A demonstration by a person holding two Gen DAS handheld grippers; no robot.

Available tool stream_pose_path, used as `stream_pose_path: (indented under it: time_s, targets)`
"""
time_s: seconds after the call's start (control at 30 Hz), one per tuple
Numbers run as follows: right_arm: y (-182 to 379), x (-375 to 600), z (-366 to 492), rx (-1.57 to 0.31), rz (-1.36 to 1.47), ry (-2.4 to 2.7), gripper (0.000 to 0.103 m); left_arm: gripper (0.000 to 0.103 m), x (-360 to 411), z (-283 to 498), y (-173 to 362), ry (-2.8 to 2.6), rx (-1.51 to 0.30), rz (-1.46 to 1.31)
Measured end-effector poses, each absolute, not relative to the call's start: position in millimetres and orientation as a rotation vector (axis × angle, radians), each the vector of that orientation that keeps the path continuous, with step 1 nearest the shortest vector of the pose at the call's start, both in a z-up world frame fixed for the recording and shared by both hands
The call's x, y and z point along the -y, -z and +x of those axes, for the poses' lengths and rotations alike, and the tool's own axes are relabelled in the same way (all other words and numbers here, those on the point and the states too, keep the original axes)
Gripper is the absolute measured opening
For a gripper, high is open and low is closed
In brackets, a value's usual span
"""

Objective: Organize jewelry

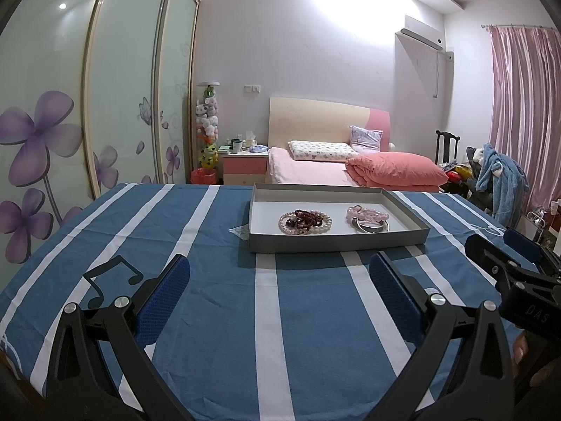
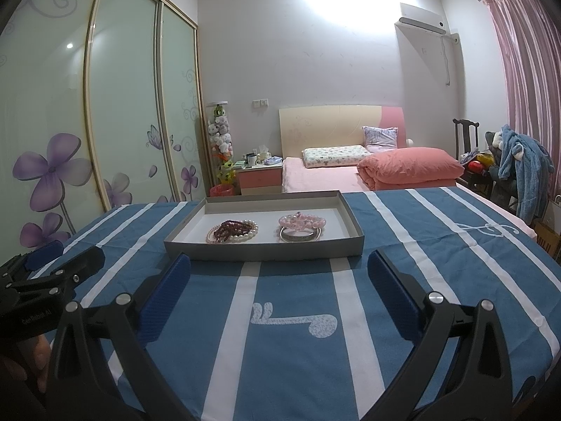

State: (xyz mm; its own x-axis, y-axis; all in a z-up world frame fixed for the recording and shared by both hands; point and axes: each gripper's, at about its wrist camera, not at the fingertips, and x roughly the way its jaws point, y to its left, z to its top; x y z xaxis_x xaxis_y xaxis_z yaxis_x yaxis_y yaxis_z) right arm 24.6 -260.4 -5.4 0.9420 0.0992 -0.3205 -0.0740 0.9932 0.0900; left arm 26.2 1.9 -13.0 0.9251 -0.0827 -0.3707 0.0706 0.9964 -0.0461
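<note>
The jewelry lies in a shallow grey tray point(image 1: 338, 242) at the far middle of a table covered by a blue cloth with white stripes point(image 1: 210, 315). It sits in two heaps. The left heap point(image 1: 305, 222) is a pearl string tangled with dark red beads; the right heap point(image 1: 368, 219) is a pink bead bracelet resting on a silver bangle. The heaps are apart from each other and from the tray walls.

The left gripper point(image 1: 278, 298) hangs low over the cloth, its jaws wide apart and holding nothing, with the tray ahead and slightly right of its gap. The right gripper point(image 2: 278, 296) is likewise spread wide and empty, the tray just ahead and a little left.

Bare cloth lies between each gripper and the tray. Behind the table stand one bed point(image 1: 315, 172), a flowered wardrobe point(image 1: 105, 105) and a pink curtain point(image 1: 526, 105).
</note>
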Motion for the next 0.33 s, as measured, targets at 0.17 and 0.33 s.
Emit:
stream_pose_path:
  time_s: [0.17, 0.33]
  targets:
    - [6.9, 259.3, 24.8, -0.331, 0.078, -0.088, 0.099, 0.101, -1.9, 27.0, 13.1, 0.079, -0.388, -0.036]
    - [6.6, 259.4, 24.8, -0.331, 0.078, -0.088, 0.099, 0.101, -2.1, 27.4, 12.7, 0.080, -0.391, -0.035]
